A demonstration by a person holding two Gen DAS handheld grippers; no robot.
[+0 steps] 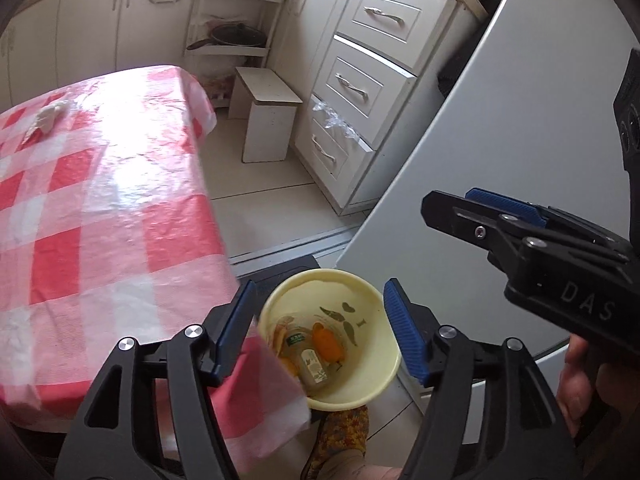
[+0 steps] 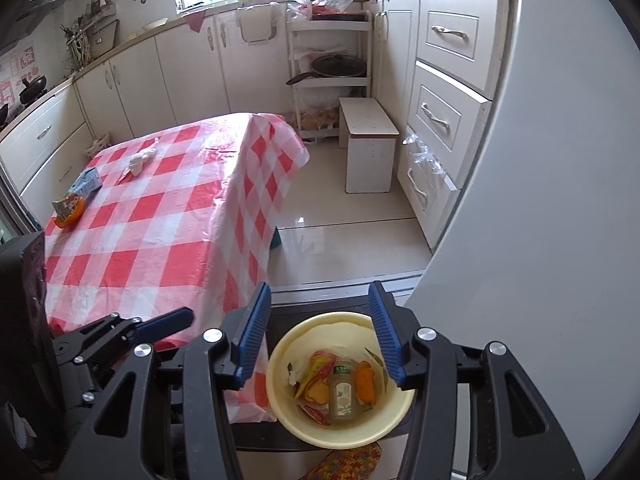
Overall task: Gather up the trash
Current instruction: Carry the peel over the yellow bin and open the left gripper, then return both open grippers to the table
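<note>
Round yellow plastic bin [image 2: 340, 432], glossy wrappers inside (small bottle [image 2: 342, 392] too)

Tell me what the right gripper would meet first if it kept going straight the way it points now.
Probably the yellow bin: the open right gripper frames it, with the bottle and wrappers inside. Depth is uncertain.

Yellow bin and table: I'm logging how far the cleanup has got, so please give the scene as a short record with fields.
bin: yellow bin on the floor beside the table
bin contents: small bottle, orange wrappers
left on table: crumpled white paper, blue carton, orange packet
table: red checked cloth
left gripper: open, empty
right gripper: open, empty, above the bin
</note>
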